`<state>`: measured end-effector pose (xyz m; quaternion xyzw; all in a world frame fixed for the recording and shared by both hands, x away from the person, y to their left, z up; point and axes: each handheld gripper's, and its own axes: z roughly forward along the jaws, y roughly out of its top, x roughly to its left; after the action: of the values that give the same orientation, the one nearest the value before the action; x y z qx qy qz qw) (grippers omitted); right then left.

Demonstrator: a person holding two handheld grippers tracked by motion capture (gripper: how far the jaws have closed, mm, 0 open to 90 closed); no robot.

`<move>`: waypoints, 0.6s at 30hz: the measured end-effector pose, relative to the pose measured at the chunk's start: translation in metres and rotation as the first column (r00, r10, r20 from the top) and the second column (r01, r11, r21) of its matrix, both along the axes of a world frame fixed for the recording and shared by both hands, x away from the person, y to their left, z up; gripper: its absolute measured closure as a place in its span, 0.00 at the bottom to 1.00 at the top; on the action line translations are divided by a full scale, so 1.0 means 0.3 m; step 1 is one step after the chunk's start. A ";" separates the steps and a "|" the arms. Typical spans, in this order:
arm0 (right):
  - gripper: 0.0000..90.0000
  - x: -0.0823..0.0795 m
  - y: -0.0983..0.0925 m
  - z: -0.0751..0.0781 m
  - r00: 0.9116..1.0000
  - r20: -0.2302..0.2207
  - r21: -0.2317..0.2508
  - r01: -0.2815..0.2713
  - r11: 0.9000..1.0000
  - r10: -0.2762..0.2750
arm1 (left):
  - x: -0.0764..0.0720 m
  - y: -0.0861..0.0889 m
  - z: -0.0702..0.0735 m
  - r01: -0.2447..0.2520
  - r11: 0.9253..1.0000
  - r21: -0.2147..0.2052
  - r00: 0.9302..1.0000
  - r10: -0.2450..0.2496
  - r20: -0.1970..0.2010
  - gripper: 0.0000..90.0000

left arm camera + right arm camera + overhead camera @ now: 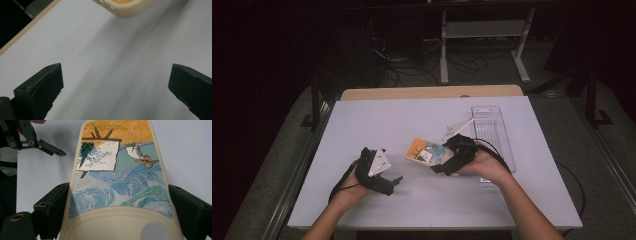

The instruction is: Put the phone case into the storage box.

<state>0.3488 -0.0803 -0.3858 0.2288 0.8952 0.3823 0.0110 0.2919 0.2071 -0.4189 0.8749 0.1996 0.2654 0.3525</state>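
A cream phone case [426, 151] printed with a blue and orange painting lies at the table's middle. In the right gripper view the phone case [120, 177] sits between the two black jaws, which press against its long sides, so my right gripper [120, 205] is shut on it. My right gripper [443, 167] reaches the case from the right. To the left of the case, my left gripper [393, 183] rests low over the table. Its jaws stand wide apart in the left gripper view, where my left gripper [115, 85] holds nothing and a corner of the case [126, 8] shows ahead.
A clear plastic tray [492, 131] lies on the white table [377, 120] just behind my right hand. Cables trail from both grippers. Beyond the far edge are a dark floor, cables and a white desk frame [482, 35].
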 end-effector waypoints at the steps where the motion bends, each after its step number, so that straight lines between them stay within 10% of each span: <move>1: 0.11 0.000 0.000 0.000 1.000 0.000 0.000 -0.001 1.000 0.001 | -0.002 -0.002 0.000 0.002 1.000 0.002 1.000 -0.002 0.001 0.00; 18: 0.11 0.003 0.001 -0.002 1.000 0.003 -0.004 0.004 1.000 -0.004 | -0.033 -0.022 -0.007 0.036 0.995 0.089 0.990 -0.048 0.136 0.00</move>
<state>0.3496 -0.0798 -0.3863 0.2300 0.8954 0.3810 0.0137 0.2821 0.2005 -0.4211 0.8729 0.1448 0.3260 0.3329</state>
